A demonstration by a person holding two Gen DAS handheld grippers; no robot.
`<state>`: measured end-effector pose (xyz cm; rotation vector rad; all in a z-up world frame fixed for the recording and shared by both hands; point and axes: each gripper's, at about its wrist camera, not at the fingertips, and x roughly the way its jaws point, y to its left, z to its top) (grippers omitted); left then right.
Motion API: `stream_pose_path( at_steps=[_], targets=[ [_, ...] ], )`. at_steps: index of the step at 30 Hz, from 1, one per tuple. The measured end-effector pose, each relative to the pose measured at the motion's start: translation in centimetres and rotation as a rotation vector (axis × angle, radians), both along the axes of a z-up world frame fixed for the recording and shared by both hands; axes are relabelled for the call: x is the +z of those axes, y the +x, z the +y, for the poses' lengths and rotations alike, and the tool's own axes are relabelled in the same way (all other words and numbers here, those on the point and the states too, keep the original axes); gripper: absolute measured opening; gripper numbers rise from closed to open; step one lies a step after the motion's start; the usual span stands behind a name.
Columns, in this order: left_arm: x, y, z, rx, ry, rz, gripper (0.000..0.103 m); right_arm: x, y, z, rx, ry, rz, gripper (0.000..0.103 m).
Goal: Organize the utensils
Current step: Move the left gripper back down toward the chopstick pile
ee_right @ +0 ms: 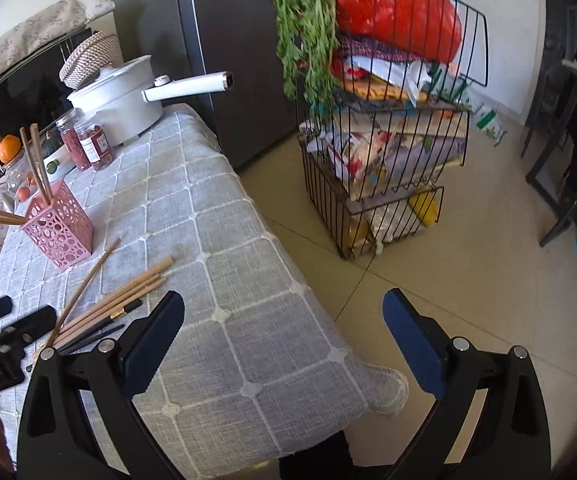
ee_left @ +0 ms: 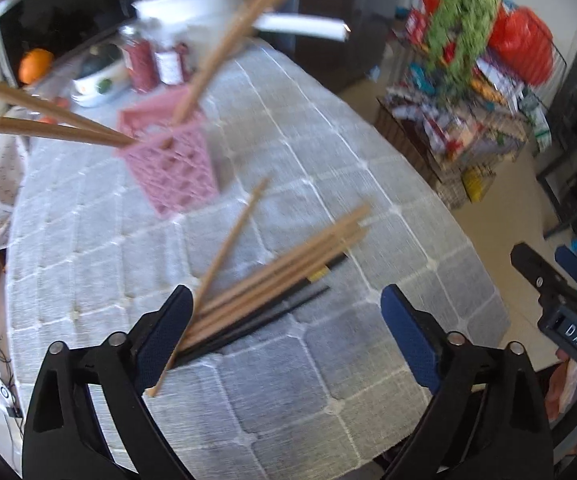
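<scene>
L tongs (ee_left: 284,332) wide open, empty, over loose wooden chopsticks (ee_left: 288,264); R tongs (ee_right: 284,340) open, empty. Risk: tall pink perforated plastic holder (ee_left: 172,168) tips w/ leaning sticks; pile scatters if nudged.

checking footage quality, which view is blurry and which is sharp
Left wrist view: motion-smeared, the pink holder and loose chopsticks streaked, the far shelf soft. Right wrist view: crisp, the tablecloth weave and wire rack clear, with fisheye bending at the edges.

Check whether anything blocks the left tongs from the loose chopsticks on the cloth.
Nothing visible does. The left tongs are open right over the loose chopsticks, with only bare tablecloth around them. The pink holder stands farther back.
</scene>
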<state>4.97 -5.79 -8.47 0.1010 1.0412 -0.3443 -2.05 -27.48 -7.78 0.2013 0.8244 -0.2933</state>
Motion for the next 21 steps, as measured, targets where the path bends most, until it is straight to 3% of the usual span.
stream_pose_path(
  at_steps=[2,4,7,11,15,19,21],
  targets=[
    [-0.4,0.6,-0.4,-0.036,-0.015,0.066,0.084,-0.1,0.0,-0.3,-0.001,0.008,0.005,0.097],
    [-0.3,0.8,-0.2,-0.052,0.008,0.089,0.082,-0.3,0.0,-0.6,-0.002,0.02,0.009,0.097],
    [-0.5,0.8,1.0,-0.067,0.044,0.123,0.071,-0.5,0.1,-0.8,0.007,0.053,0.021,0.097],
    [-2.3,0.8,4.7,-0.013,0.049,0.196,0.052,-0.5,0.4,-0.3,0.037,0.082,0.033,0.097],
    [-3.7,0.8,7.7,0.037,-0.003,0.232,0.044,-0.4,0.4,0.6,0.068,0.069,0.023,0.097],
    [-4.5,0.7,8.3,0.033,0.013,0.265,0.033,-0.4,0.4,0.9,0.07,0.055,0.028,0.097],
    [-4.5,0.7,8.4,0.032,0.007,0.274,0.032,-0.5,0.5,1.0,0.067,0.057,0.031,0.097]
  ],
)
